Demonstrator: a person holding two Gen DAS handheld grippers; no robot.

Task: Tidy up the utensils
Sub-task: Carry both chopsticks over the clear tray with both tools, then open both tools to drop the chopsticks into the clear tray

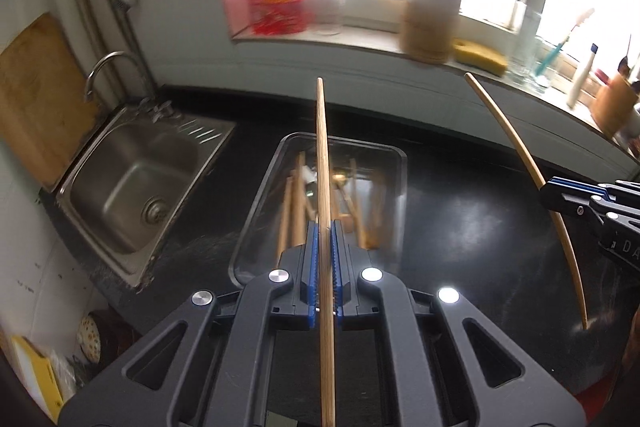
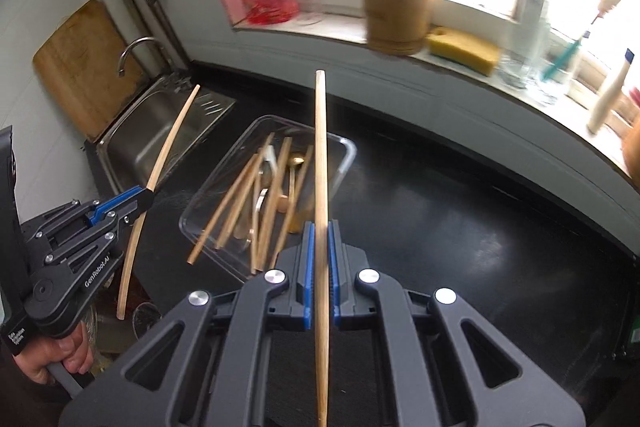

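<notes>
"GenRobot.AI" on left tool (image 2: 146,195)

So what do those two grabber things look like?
The left gripper and the right gripper look alike: dark grey, angular frames with cut-out slots, round silver bolts, and black fingers lined with ridged blue pads. White lettering runs along the left one's side. No cables or sleeves show.

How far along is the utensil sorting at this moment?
Nothing visibly finished: the bamboo holder on the sill shows no utensils in it. In hand: the left tool and the right tool are each shut on one chopstick. Left: many chopsticks and a spoon in the clear tray.
</notes>
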